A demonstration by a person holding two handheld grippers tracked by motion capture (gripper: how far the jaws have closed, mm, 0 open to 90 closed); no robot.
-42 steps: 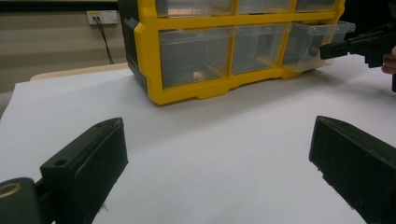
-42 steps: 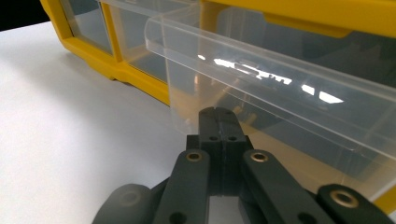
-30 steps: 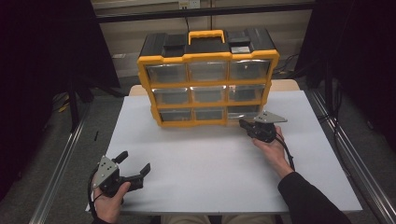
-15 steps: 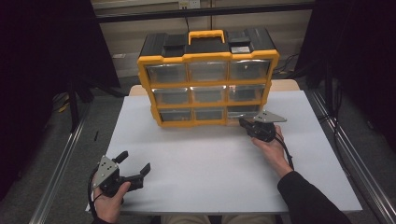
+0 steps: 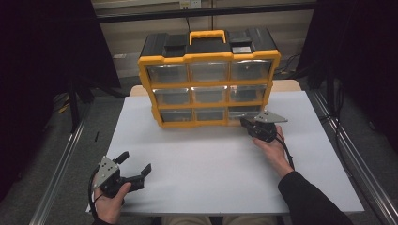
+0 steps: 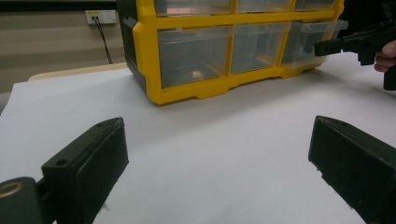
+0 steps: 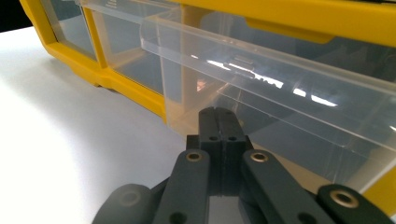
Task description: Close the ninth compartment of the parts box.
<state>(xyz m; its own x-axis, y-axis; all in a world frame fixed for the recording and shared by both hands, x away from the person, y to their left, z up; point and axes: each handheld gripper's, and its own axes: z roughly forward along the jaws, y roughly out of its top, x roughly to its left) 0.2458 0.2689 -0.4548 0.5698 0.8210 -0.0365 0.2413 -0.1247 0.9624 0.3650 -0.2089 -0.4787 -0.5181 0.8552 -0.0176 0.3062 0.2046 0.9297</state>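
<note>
The right gripper [image 5: 248,123], jaws pressed together with nothing between them, sits with its tips at the front of the bottom right drawer [image 7: 261,93] of the yellow cabinet [image 5: 209,58]. That clear drawer stands part way out, just beyond the tips; its long front runs left to right across the gripper's line. The left gripper [image 5: 136,164], jaws apart and empty, rests at the table's [image 5: 211,154] near left, well apart from the cabinet, so the right hand is likely the one to work this drawer.

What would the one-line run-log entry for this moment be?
right gripper: shut, at bottom-right drawer, slightly pulled out | left gripper: open, empty, near table edge | organizer: upright on table
</note>
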